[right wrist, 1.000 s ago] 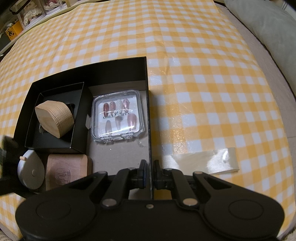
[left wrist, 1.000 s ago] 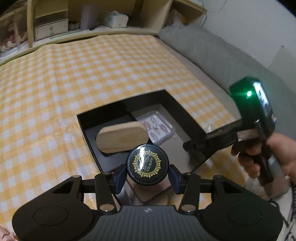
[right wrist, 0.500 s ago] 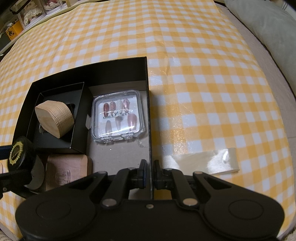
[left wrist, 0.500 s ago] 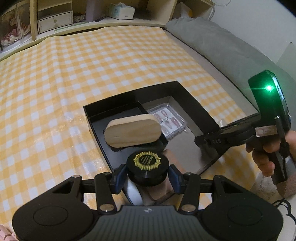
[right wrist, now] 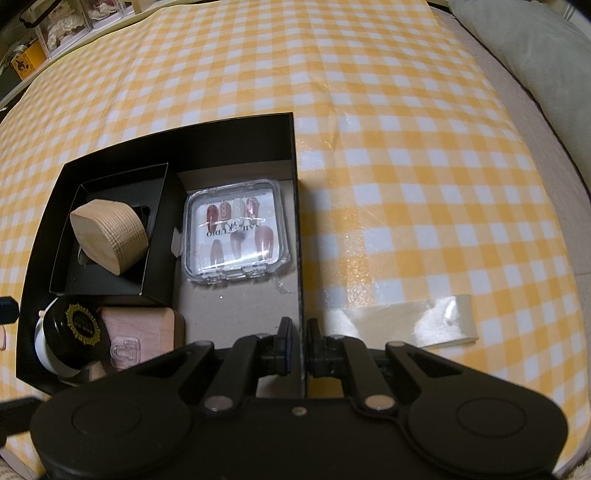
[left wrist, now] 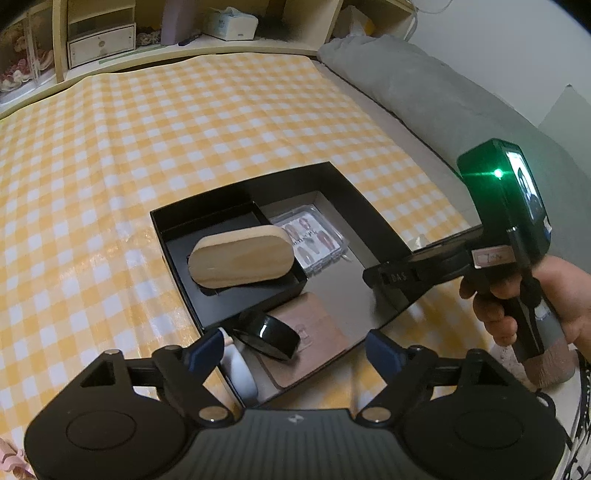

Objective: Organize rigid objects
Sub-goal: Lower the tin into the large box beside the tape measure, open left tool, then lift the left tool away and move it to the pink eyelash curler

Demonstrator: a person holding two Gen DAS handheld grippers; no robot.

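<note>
A black box (left wrist: 343, 181) (right wrist: 236, 129) lies on the yellow checked cloth. In it sit a wooden oval block (left wrist: 242, 256) (right wrist: 109, 236) in a small black inner tray, a clear nail case (left wrist: 312, 236) (right wrist: 236, 236), a pink wooden square (left wrist: 314, 336) (right wrist: 144, 332) and a white object (left wrist: 242, 369). A round black jar (left wrist: 266, 334) (right wrist: 75, 332) with a gold seal lies tilted on the white object and the square. My left gripper (left wrist: 295, 349) is open and empty just above the jar. My right gripper (right wrist: 297, 341) is shut on the box's right wall (right wrist: 299, 258).
A strip of clear tape (right wrist: 413, 325) lies on the cloth right of the box. A grey cushion (left wrist: 424, 96) runs along the right side. Shelves with a drawer unit (left wrist: 99, 40) and a tissue box (left wrist: 231, 24) stand at the back.
My left gripper opened and let go of the black jar, which now rests tilted in the box's near left corner. The right gripper has held still on the box wall.
</note>
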